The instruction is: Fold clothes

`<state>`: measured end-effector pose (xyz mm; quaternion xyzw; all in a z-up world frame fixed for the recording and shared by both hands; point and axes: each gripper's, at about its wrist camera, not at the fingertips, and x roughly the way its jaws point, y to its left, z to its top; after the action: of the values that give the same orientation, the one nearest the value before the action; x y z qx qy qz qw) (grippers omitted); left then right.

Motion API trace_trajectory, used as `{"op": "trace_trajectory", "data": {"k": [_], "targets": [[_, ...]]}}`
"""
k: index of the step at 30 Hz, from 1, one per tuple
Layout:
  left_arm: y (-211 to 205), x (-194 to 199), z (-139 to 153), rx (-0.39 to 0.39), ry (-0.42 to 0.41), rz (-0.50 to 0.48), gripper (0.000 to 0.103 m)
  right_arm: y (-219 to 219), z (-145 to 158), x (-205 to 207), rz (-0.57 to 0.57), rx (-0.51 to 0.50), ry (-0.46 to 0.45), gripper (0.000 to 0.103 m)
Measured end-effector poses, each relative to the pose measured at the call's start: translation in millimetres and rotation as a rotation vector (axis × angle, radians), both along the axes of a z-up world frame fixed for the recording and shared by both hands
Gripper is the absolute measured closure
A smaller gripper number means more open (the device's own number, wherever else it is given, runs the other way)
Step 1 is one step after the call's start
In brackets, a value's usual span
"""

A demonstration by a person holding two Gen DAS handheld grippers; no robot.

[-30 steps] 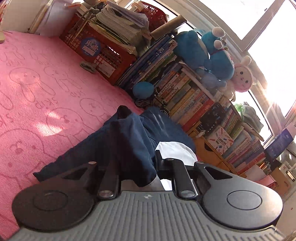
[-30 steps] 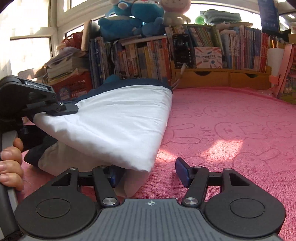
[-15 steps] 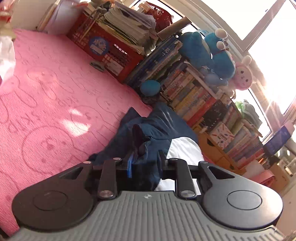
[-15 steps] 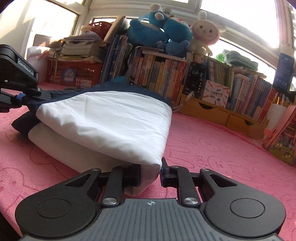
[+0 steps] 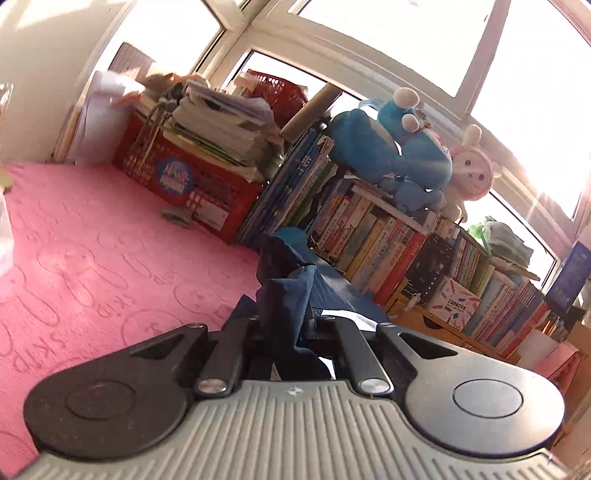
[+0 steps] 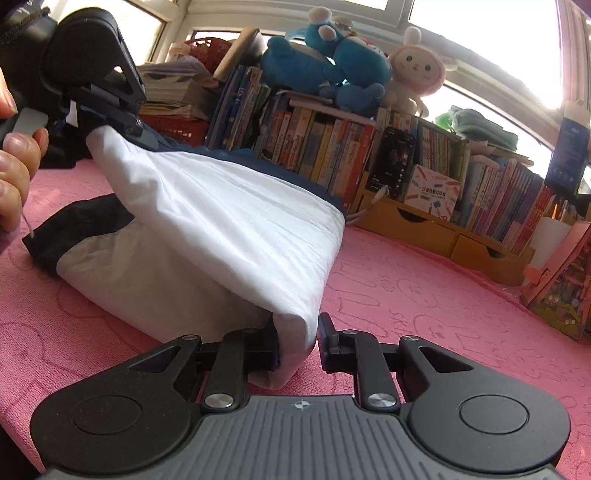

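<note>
Left gripper jaws just closing on navy fabric, lifts white garment corner; right gripper now clamps folded edge.

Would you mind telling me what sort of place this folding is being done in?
Most likely a lived-in home room, perhaps a child's bedroom or study corner. A long row of colourful upright books lines the window side, a blue plush toy and a pink plush rabbit sit on top, and a pink rabbit-patterned cover spreads beneath.

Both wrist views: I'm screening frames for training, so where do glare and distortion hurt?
Left wrist: windows blown out, flare at right, shelves bent by fisheye. Right wrist: window overexposed, garment evenly lit, shelves curved.
</note>
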<state>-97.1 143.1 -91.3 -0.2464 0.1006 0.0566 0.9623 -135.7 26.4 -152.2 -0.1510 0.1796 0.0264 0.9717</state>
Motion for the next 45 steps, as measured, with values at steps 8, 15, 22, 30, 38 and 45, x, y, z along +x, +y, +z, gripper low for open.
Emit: {"op": "trace_trajectory", "data": {"k": [8, 15, 22, 30, 38, 45], "targets": [[25.2, -7.2, -47.4, -0.025, 0.185, 0.02, 0.089, -0.7, -0.2, -0.5, 0.009, 0.009, -0.004, 0.082], [44.0, -14.7, -41.9, 0.112, 0.227, 0.144, 0.082, -7.5, 2.9, -1.9, 0.045, 0.064, -0.015, 0.08], [48.4, -39.5, -20.5, 0.279, 0.211, 0.179, 0.083, -7.2, 4.4, -14.3, 0.077, 0.068, -0.086, 0.08], [-39.6, -52.4, -2.2, 0.78, 0.128, -0.318, 0.078, 1.7, 13.2, -10.7, 0.108, 0.085, -0.096, 0.079], [-99.1, -45.5, -29.0, 1.102, 0.037, -0.663, 0.065, -20.7, 3.9, -11.3, 0.051, 0.169, -0.022, 0.077], [-121.9, -35.2, -49.1, 1.245, -0.005, -0.751, 0.048, -28.4, 13.1, -11.7, 0.068, 0.258, -0.029, 0.083]]}}
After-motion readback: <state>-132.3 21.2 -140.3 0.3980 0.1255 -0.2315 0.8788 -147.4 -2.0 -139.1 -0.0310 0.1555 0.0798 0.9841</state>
